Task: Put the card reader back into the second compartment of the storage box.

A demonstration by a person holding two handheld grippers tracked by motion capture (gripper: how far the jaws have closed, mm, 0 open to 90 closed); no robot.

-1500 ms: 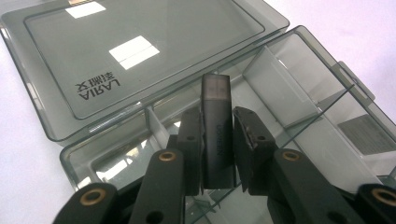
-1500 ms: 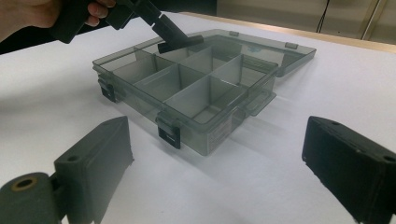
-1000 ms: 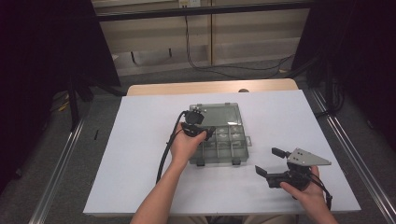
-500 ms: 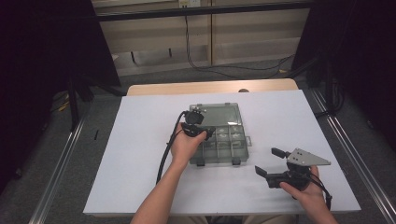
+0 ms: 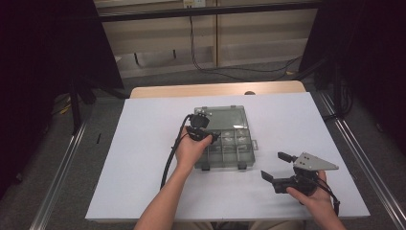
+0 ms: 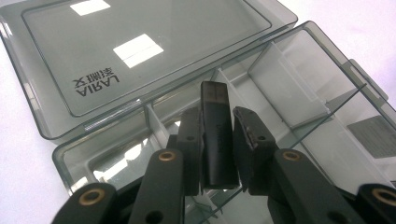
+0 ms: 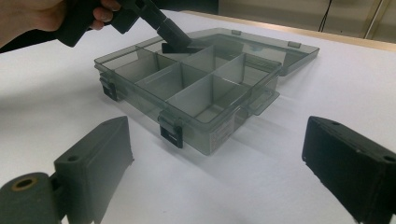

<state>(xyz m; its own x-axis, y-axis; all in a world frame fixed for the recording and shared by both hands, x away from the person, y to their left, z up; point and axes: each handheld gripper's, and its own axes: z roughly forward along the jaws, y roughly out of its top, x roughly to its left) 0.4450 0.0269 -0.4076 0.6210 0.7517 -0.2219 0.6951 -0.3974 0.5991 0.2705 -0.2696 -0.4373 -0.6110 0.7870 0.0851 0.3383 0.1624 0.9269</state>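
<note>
**Black stick held over the open organiser box**

A small black rectangular stick (image 6: pixel 215 135), like a USB drive, stands upright at the centre of the left gripper view, pinched between the 2 black jaws of the left tongs (image 6: pixel 218 140), which press on its 2 long sides. Its top end rises above the jaw tips. Behind and under it lies the open smoky-grey plastic organiser box (image 6: pixel 299 84), its dividers forming several compartments; the stick sits over a compartment near the hinge side. Whether it touches the floor of that compartment cannot be told.

The flat lid (image 6: pixel 140 51) lies folded back in the upper left of that view, showing lettering that reads upside down.

In the high view the box (image 5: pixel 234 143) sits in the middle of the white worktop (image 5: pixel 134 167), lid (image 5: pixel 225 116) laid open on the far side. The left tongs (image 5: pixel 203 134) reach in over the box's left rear corner, held by the left hand (image 5: pixel 189 151), with a black cable trailing back along the forearm.

At the lower right of the high view the right tongs (image 5: pixel 275 166) rest low near the worktop, well apart from the box, in the right hand (image 5: pixel 311 191), jaws spread wide and gripping nothing. The right gripper view shows the 2 jaws far apart at the bottom corners, with the box (image 7: pixel 201 88) between and beyond them and 2 black latches on its near wall.
</note>
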